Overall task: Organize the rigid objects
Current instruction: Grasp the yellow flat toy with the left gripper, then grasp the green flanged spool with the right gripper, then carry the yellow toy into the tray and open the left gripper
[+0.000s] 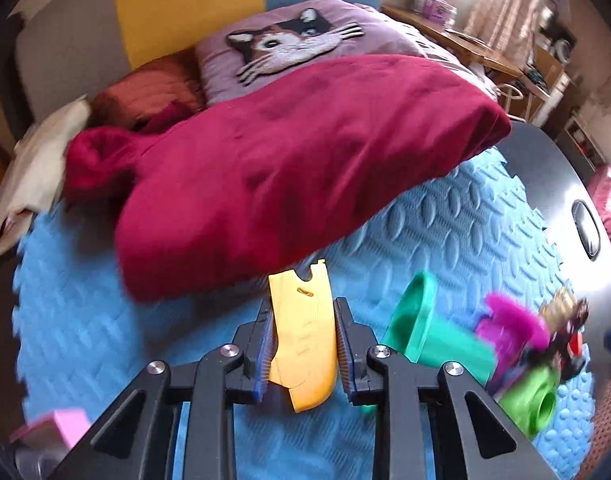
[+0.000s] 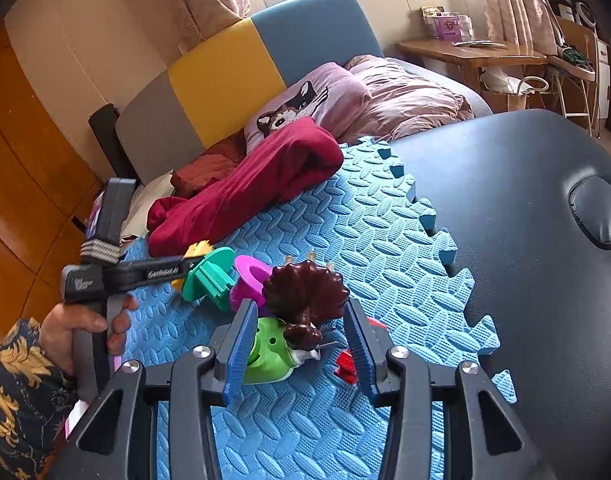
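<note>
One yellow plastic piece, one teal cup-shaped toy, one magenta toy, one lime green toy, one dark brown fan-shaped figure, one small red piece.

Left gripper clamping yellow plastic piece between both pads, above blue foam mat.

Right gripper standing wide open, holding nothing; brown figure and lime toy lying between its fingers on mat.

Red blanket lying on far part of mat.

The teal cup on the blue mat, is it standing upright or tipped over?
Tipped over. The teal cup lies on its side on the blue mat, wide rim facing sideways, beside the magenta piece.
</note>
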`<act>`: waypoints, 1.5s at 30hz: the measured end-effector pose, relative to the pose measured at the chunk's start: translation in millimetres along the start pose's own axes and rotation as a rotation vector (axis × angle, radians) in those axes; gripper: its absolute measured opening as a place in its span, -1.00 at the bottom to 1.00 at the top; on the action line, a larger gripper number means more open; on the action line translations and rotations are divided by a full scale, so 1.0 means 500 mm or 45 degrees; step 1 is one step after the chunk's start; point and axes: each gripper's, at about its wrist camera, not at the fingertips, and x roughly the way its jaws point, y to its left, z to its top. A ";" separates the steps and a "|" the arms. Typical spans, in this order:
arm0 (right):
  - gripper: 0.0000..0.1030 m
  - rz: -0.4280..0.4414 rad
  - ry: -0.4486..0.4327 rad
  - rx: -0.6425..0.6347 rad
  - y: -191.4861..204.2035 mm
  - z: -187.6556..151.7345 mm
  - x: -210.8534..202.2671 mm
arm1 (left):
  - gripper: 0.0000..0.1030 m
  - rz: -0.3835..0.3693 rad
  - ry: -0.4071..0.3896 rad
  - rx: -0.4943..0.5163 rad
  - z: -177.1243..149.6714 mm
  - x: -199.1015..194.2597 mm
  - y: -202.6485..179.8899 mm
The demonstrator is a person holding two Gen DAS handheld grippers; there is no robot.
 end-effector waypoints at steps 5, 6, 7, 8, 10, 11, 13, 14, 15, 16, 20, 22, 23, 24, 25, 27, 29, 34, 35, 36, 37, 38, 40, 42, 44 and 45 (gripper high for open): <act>-0.13 0.007 -0.004 -0.004 0.001 0.000 -0.003 | -0.46 0.045 -0.039 -0.109 -0.091 -0.044 0.029; -0.13 0.011 -0.004 -0.007 0.002 0.000 -0.003 | -0.46 0.062 -0.037 -0.113 -0.111 -0.053 0.026; -0.13 0.016 -0.003 -0.014 0.004 -0.001 -0.003 | -0.46 0.069 -0.030 -0.109 -0.129 -0.062 0.021; -0.13 0.021 -0.002 -0.020 0.006 -0.002 -0.003 | -0.46 0.077 -0.027 -0.108 -0.144 -0.069 0.018; -0.13 0.046 0.004 -0.039 0.013 -0.004 -0.003 | -0.46 0.092 -0.018 -0.111 -0.184 -0.090 0.004; -0.13 0.059 0.006 -0.052 0.019 -0.006 -0.002 | -0.46 0.097 -0.024 -0.108 -0.203 -0.101 -0.004; -0.13 0.087 0.016 -0.103 0.035 -0.011 -0.001 | -0.46 0.114 -0.043 -0.089 -0.243 -0.124 -0.023; -0.13 0.100 0.023 -0.128 0.043 -0.014 0.000 | -0.46 0.117 -0.049 -0.089 -0.256 -0.132 -0.029; -0.13 0.117 0.033 -0.155 0.052 -0.018 0.002 | -0.46 0.111 -0.056 -0.096 -0.272 -0.144 -0.034; -0.13 0.141 0.051 -0.191 0.064 -0.022 0.006 | -0.46 0.097 -0.065 -0.100 -0.289 -0.156 -0.042; -0.13 0.217 0.127 -0.328 0.113 -0.043 0.024 | -0.46 0.086 -0.120 -0.101 -0.345 -0.203 -0.065; -0.13 0.238 0.154 -0.404 0.143 -0.051 0.033 | -0.46 0.044 -0.148 -0.105 -0.374 -0.226 -0.072; -0.13 0.235 0.173 -0.460 0.164 -0.053 0.041 | -0.46 0.041 -0.162 -0.096 -0.383 -0.234 -0.077; -0.13 0.226 0.181 -0.502 0.178 -0.053 0.048 | -0.46 0.042 -0.177 -0.089 -0.394 -0.243 -0.080; -0.13 0.211 0.187 -0.547 0.194 -0.050 0.058 | -0.46 0.033 -0.192 -0.083 -0.404 -0.252 -0.082; -0.13 0.185 0.213 -0.607 0.218 -0.037 0.083 | -0.46 0.007 -0.212 -0.076 -0.414 -0.263 -0.083; -0.13 0.126 0.225 -0.665 0.241 -0.021 0.113 | -0.46 -0.006 -0.229 -0.071 -0.421 -0.272 -0.080; -0.13 -0.030 0.256 -0.845 0.291 0.015 0.184 | -0.46 -0.083 -0.255 -0.091 -0.434 -0.287 -0.070; -0.13 -0.060 0.287 -0.895 0.301 0.017 0.205 | -0.46 -0.094 -0.261 -0.093 -0.436 -0.290 -0.068; -0.13 -0.101 0.313 -0.939 0.309 0.017 0.224 | -0.46 -0.102 -0.265 -0.094 -0.437 -0.293 -0.066; -0.13 -0.152 0.332 -0.982 0.318 0.014 0.244 | -0.46 -0.113 -0.272 -0.100 -0.439 -0.297 -0.064; -0.13 -0.188 0.352 -1.010 0.323 0.011 0.264 | -0.46 -0.123 -0.275 -0.105 -0.440 -0.300 -0.061; -0.24 -0.239 0.420 -1.030 0.324 0.002 0.298 | -0.46 -0.142 -0.277 -0.116 -0.443 -0.305 -0.058; -0.41 -0.217 0.426 -1.022 0.326 -0.012 0.302 | -0.46 -0.146 -0.287 -0.118 -0.448 -0.311 -0.055; -0.42 -0.134 0.421 -0.995 0.332 -0.032 0.286 | -0.46 -0.144 -0.299 -0.120 -0.455 -0.320 -0.052; -0.42 -0.113 0.416 -1.000 0.337 -0.048 0.276 | -0.46 -0.147 -0.302 -0.125 -0.458 -0.324 -0.049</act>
